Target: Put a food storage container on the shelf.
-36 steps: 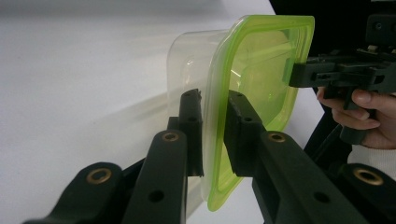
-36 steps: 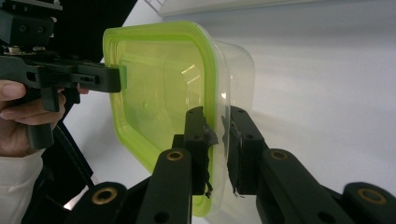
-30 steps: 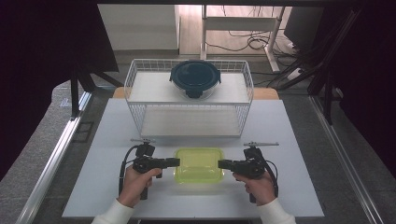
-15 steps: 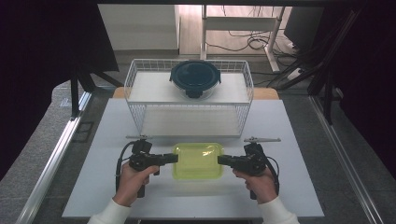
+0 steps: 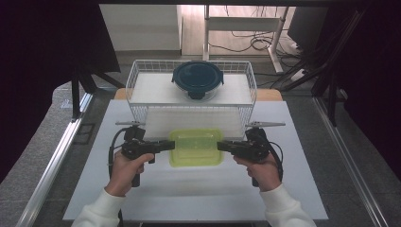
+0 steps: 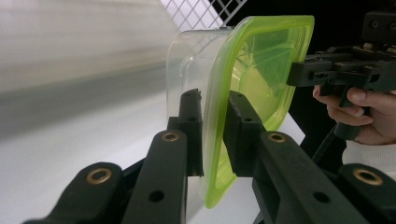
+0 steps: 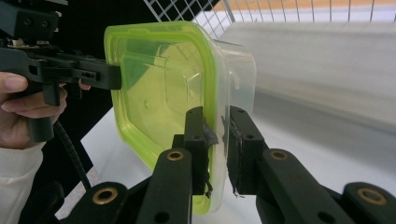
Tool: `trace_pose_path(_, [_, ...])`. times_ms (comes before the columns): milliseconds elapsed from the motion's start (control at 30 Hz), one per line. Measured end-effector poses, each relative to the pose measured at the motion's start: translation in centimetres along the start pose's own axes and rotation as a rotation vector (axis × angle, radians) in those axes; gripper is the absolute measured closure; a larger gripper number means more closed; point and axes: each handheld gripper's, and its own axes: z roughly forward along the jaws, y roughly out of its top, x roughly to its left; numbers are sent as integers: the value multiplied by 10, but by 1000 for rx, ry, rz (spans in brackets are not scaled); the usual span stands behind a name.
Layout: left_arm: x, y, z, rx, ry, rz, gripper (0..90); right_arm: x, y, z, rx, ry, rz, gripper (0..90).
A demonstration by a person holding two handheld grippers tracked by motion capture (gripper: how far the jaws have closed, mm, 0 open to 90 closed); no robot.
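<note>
Two tools, the left tool [image 5: 171, 145] and the right tool [image 5: 220, 146], are each pinching an opposite rim of the green-lidded container [image 5: 196, 147] at lower centre, above the worktop [image 5: 302, 189], so both should be rising evenly, keeping it level.

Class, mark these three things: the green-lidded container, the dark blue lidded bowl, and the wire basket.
green-lidded container [image 5: 196, 146], high view, middle of its lid
dark blue lidded bowl [image 5: 197, 76], high view, centre of its lid
wire basket [image 5: 189, 115], high view, front mesh wall
</note>
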Motion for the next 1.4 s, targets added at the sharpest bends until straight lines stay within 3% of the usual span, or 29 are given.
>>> trace_pose_path(233, [-14,22,-14,-27,10,50,780,9,22,-9,-39,5,-29,787])
trace_pose_path(767, [-33,77,-34,-78,25,110,784,26,77,-28,-107,8,-99,785])
trace_pose_path(1400, [-36,150,-41,-74,35,137,783,25,141,-32,-143,7,-102,784])
